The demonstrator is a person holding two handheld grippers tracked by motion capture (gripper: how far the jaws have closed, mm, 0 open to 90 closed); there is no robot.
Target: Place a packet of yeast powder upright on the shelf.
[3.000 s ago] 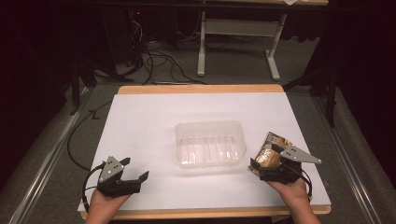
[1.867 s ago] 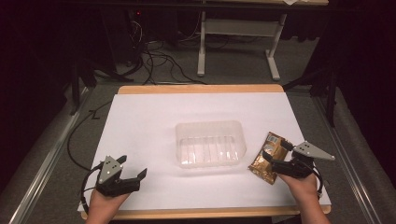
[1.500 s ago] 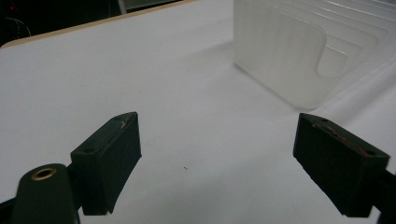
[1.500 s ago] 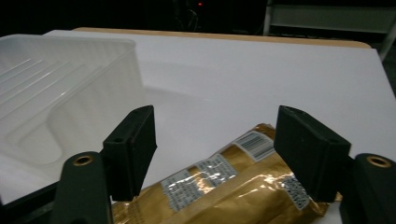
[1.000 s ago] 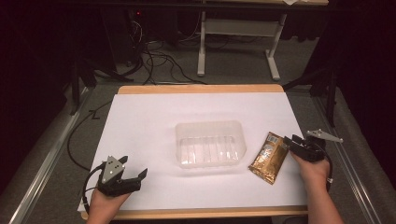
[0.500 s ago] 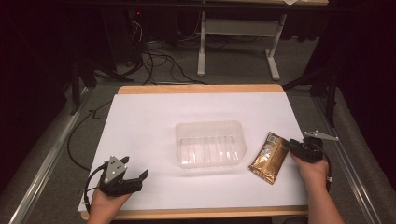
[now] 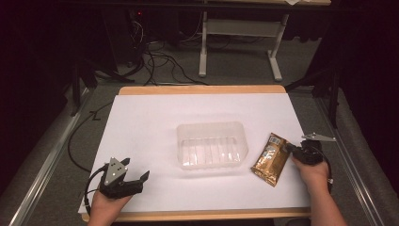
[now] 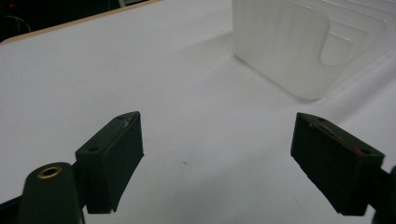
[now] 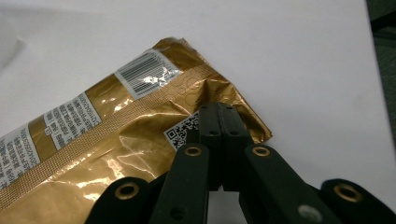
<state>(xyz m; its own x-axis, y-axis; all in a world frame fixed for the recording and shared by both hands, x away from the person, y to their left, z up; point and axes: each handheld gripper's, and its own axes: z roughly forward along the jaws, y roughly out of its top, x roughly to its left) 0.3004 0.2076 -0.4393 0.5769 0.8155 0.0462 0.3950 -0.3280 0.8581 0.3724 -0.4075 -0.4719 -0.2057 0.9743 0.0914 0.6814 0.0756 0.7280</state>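
Note:
A gold foil packet point(image 7: 270, 159) with a barcode and printed labels lies flat on the white table, right of a clear plastic container point(image 7: 211, 145). My right gripper point(image 7: 288, 148) is at the packet's right edge. In the right gripper view its jaws point(image 9: 218, 109) are pressed together on the crinkled corner of the packet point(image 9: 93, 140), beside a QR code. My left gripper point(image 7: 135, 168) rests at the front left of the table. It stands open point(image 8: 217, 154) with nothing between its jaws, and the container point(image 8: 280, 46) is farther off.
The white sheet point(image 7: 155, 122) covers a wooden-edged table. The container is empty and stands in the middle. Cables and a white table frame point(image 7: 235, 42) lie on the grey floor behind. A cable trails from the left gripper off the table's left edge.
The right hand has swung out to the right and turned, so the packet now lies flat with only its right corner in the jaws. The left gripper has stayed put.

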